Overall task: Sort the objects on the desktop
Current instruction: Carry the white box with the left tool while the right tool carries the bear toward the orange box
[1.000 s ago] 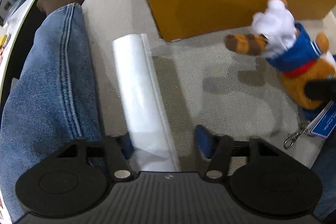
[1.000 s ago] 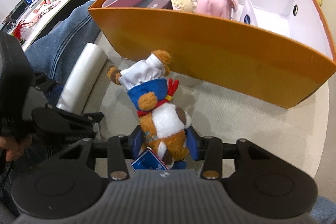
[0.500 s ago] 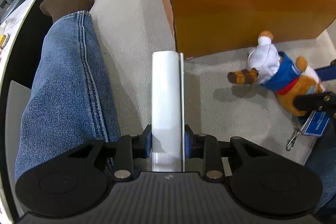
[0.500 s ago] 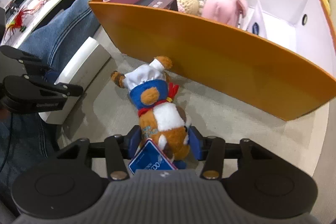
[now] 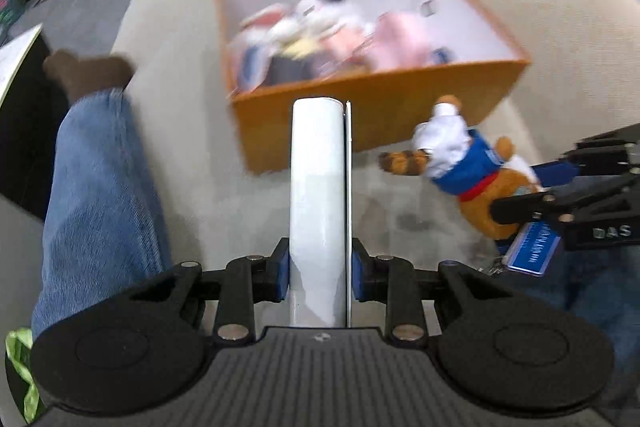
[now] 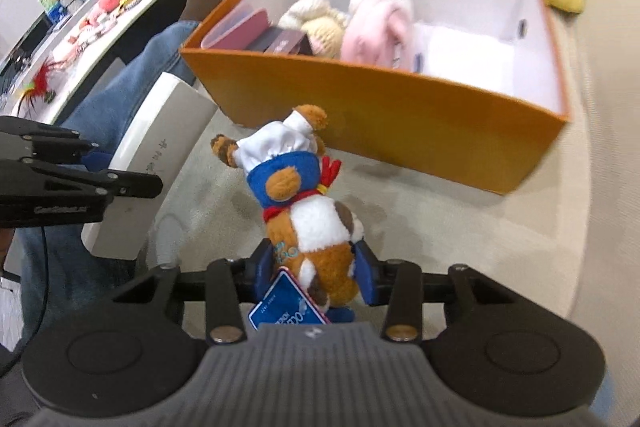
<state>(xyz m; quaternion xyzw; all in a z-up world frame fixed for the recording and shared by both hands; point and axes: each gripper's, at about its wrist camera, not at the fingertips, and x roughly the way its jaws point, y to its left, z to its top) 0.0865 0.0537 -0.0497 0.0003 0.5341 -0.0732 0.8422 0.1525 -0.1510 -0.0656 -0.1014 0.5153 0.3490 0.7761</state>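
Left wrist: fingers (image 5: 285, 274) pinch white box (image 5: 318, 195); right fingers (image 6: 366, 279) pinch plush (image 6: 308, 211) near orange bin rim (image 6: 372, 71)

In the left wrist view the orange box (image 5: 372, 115) and the toys inside it are blurred, so they cannot be told apart. The white box (image 5: 320, 195) hides the middle of its front wall. The print on the blue tag (image 5: 534, 253) is too small to read. In the right wrist view the gripper body covers the lower end of the plush (image 6: 308, 211), and the desk (image 6: 100, 15) items are too small to name
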